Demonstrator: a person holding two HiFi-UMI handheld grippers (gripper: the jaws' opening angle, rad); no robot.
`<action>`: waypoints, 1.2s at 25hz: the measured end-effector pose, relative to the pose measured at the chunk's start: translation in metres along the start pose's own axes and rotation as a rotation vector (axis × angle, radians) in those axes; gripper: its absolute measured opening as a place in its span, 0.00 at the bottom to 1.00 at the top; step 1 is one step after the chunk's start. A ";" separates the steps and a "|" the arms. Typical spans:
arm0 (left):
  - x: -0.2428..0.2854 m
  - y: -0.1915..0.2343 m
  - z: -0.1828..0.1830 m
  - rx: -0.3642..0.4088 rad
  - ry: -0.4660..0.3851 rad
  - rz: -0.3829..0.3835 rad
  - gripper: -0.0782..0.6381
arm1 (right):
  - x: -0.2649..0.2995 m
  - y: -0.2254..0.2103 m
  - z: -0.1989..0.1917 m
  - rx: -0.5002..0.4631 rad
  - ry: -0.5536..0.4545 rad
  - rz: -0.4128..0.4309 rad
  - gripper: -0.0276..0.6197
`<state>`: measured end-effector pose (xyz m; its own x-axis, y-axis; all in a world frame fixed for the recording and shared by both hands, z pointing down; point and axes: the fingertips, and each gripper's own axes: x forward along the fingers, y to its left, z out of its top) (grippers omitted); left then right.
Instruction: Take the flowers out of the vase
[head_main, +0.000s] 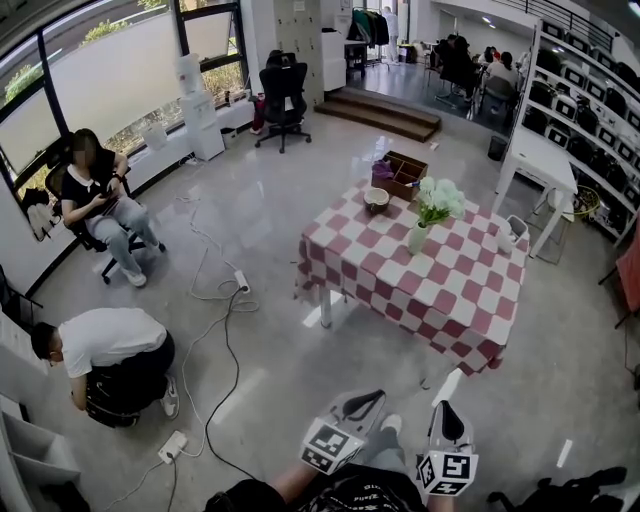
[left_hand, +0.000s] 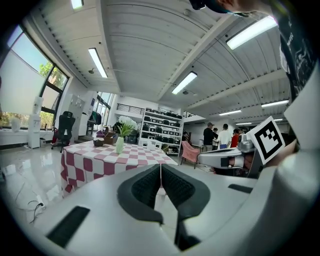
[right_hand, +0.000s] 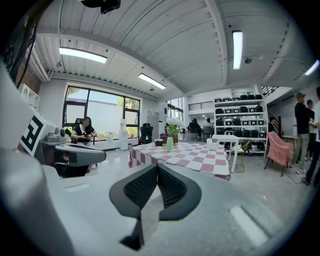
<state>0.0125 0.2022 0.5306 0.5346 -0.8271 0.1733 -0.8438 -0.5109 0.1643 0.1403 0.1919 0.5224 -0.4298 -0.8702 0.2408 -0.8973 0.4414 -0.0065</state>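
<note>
White flowers (head_main: 440, 198) stand in a pale green vase (head_main: 418, 238) on a table with a red-and-white checked cloth (head_main: 440, 290). The vase (left_hand: 119, 145) shows far ahead in the left gripper view, and likewise the vase (right_hand: 170, 144) in the right gripper view. My left gripper (head_main: 362, 404) and right gripper (head_main: 447, 418) are low in the head view, well short of the table. Both are shut with nothing between the jaws. The left gripper (left_hand: 160, 176) and right gripper (right_hand: 157, 175) point roughly level at the table.
On the table there is also a bowl (head_main: 377, 199), a brown box (head_main: 402, 174) and a white container (head_main: 512, 234). Cables and a power strip (head_main: 241, 282) lie on the floor to the left. One person sits (head_main: 100, 205) and another crouches (head_main: 105, 355) at left. White desk (head_main: 545, 165) and shelves lie beyond.
</note>
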 end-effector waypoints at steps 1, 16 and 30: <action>0.002 0.002 0.001 0.002 -0.002 0.007 0.13 | 0.003 -0.002 0.002 -0.002 -0.002 0.004 0.05; 0.066 0.026 0.014 -0.005 0.011 0.052 0.13 | 0.063 -0.048 0.006 0.014 0.027 0.046 0.05; 0.142 0.054 0.034 -0.006 0.025 0.102 0.13 | 0.132 -0.097 0.025 0.018 0.032 0.106 0.05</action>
<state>0.0416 0.0491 0.5308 0.4468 -0.8687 0.2140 -0.8937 -0.4228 0.1498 0.1679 0.0292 0.5304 -0.5189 -0.8116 0.2684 -0.8489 0.5261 -0.0505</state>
